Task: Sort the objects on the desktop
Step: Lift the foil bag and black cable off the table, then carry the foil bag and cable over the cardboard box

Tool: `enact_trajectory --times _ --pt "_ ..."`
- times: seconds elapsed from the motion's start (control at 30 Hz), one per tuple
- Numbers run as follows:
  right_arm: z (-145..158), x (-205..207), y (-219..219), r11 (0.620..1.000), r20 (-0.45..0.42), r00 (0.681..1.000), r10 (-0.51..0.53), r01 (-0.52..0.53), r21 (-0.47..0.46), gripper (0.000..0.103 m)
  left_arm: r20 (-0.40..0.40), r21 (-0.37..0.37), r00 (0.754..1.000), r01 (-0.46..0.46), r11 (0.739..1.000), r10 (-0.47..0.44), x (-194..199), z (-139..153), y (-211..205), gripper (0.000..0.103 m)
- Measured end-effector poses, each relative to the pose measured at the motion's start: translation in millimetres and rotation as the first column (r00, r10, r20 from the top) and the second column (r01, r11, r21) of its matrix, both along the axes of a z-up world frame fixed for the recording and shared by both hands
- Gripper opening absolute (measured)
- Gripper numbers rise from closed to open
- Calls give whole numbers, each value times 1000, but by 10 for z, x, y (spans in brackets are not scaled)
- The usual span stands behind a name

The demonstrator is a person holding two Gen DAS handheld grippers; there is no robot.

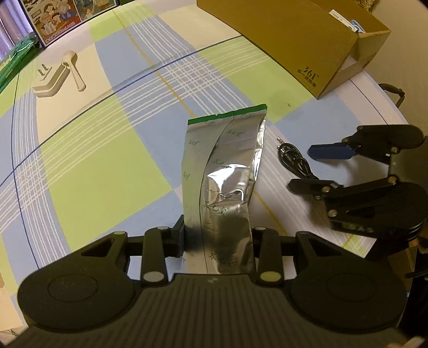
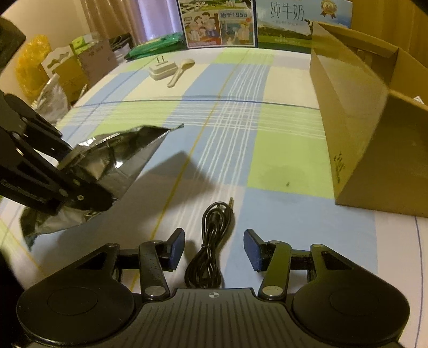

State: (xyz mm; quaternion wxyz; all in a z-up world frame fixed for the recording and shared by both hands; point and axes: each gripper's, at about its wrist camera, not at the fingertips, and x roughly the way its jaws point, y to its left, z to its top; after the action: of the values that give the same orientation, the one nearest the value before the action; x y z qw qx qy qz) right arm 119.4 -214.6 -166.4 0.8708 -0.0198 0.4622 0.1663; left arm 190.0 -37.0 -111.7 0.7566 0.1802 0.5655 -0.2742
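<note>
Left wrist view: left gripper, fingers clenched on the lower part of a silver foil pouch.
Surface: covered with a checked cloth in blue, green and cream, carrying everything below.
Cardboard box: largest thing, brown, at the far right corner of the surface, open at the top; a white and blue printed item shows over its rim, too little of it to identify.
Milk cartons: printed boxes standing along the far edge.
Foil pouch: held up off the surface, green strip along its top edge, crumpled in the middle; its top seems closed and nothing inside shows.
Right gripper: fingers released, blue pads apart, hovering low near the near edge.
Audio cable: black, coiled, lying on the surface between the right fingers, plug pointing away; touching neither pad.
Charger plug: white, prongs up, near the far left corner.
Spoon: pale, just beside the charger plug.
</note>
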Motion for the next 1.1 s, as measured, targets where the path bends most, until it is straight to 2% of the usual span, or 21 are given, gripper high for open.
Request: enact_trajectory --times 0.07,0.1,0.13,0.17,0.33,0.63,1.1 --pt "-31 -27 32 999 32 999 9 -8 -35 42 -2 -2 1000 -1 1000 1 12 -12 11 31" --pt "-40 -38 45 999 44 999 15 -12 -49 34 -4 -3 1000 0 1000 0 15 -18 14 31" --pt "-45 -51 50 998 54 998 19 -16 -62 19 -4 -2 1000 2 1000 -2 19 -25 16 31" --pt "-46 -57 47 997 58 998 25 -21 -69 17 -4 -1 1000 3 1000 -3 22 -30 16 31" --pt "14 -51 -21 999 33 999 9 -8 -43 16 -5 -12 1000 5 1000 -5 17 7 -4 31" --pt "358 -76 -230 998 41 997 -63 62 24 16 29 -23 999 33 999 -32 -47 275 -181 31" --pt "977 -88 -458 995 116 989 -89 82 61 16 84 -43 993 85 995 -81 -110 729 -525 31"
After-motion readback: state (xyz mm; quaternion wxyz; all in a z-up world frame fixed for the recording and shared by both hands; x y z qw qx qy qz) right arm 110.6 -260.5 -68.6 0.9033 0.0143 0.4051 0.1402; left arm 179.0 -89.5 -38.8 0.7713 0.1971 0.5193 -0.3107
